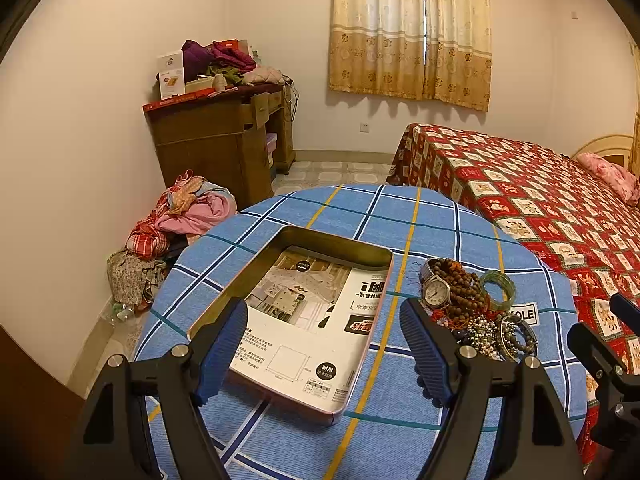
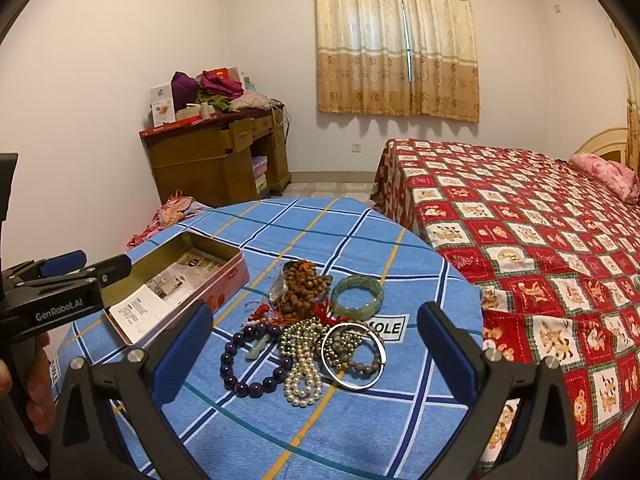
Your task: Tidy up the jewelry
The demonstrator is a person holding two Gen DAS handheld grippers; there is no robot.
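An open metal tin [image 1: 362, 250] [image 2: 236, 270] lined with printed paper lies on the blue checked tablecloth. Right of it sits a jewelry heap: a wristwatch [image 1: 437, 290], brown wooden beads [image 2: 306, 286], a green jade bangle [image 2: 358, 293] [image 1: 498, 285], a silver bangle [image 2: 354, 356], a pearl strand [image 2: 303, 376] and a purple bead bracelet [image 2: 246, 360]. My left gripper [image 1: 326, 354] hovers open over the tin's near end, nothing between its fingers. Above the heap's near side my right gripper [image 2: 316, 354] is open too, holding nothing.
The round table [image 1: 280, 452] ends close behind the tin and jewelry. A bed with a red patterned cover [image 2: 540, 248] stands right of the table. A wooden desk [image 1: 224, 144] piled with clothes is at the far left wall, with a clothes heap [image 1: 176, 224] on the floor.
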